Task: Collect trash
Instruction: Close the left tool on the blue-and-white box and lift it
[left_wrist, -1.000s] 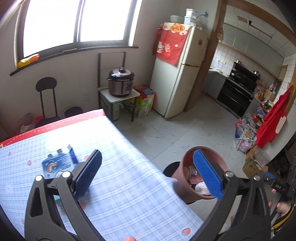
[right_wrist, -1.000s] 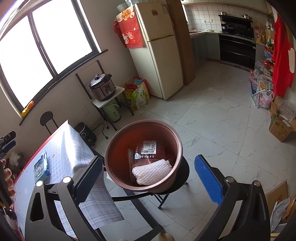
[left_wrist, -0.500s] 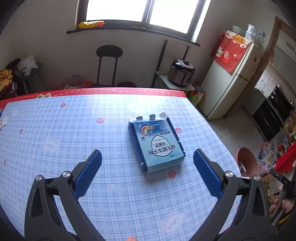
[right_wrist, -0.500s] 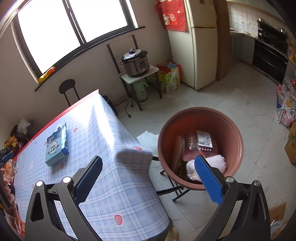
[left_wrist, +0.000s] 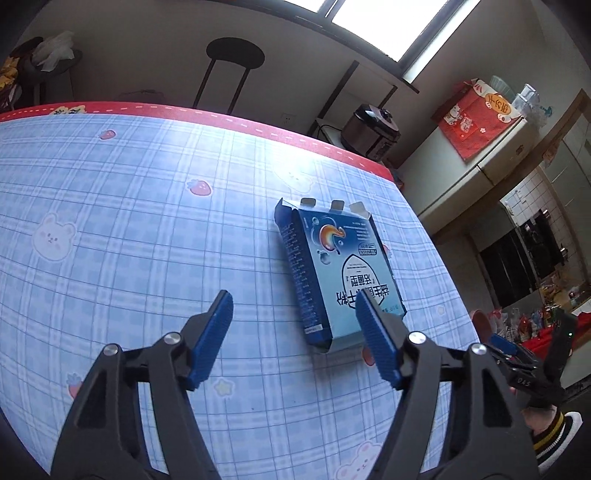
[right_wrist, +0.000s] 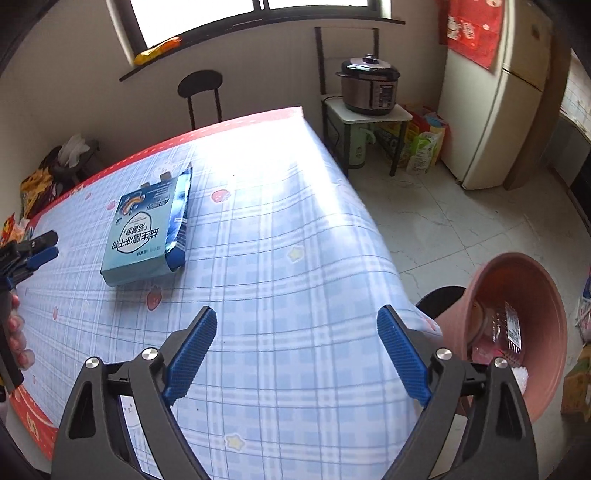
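Note:
A flat blue cardboard box (left_wrist: 340, 266) with open end flaps lies on the blue checked tablecloth (left_wrist: 129, 221); it also shows in the right wrist view (right_wrist: 147, 232). My left gripper (left_wrist: 293, 314) is open and empty, low over the cloth, with its right finger at the box's near end. My right gripper (right_wrist: 295, 332) is open and empty above the table's near right part. A terracotta tub (right_wrist: 524, 332) holding packaging trash stands off the table's right edge on a black stool.
The table's red border (left_wrist: 258, 125) runs along the far edge. A black stool (left_wrist: 229, 70), a rice cooker on a small stand (right_wrist: 369, 88), a fridge (right_wrist: 491, 92) and bags on the tiled floor lie beyond.
My left gripper has swung from the tub to the table, dropped close to the box and narrowed its opening. My right gripper has swung left from over the tub to over the table.

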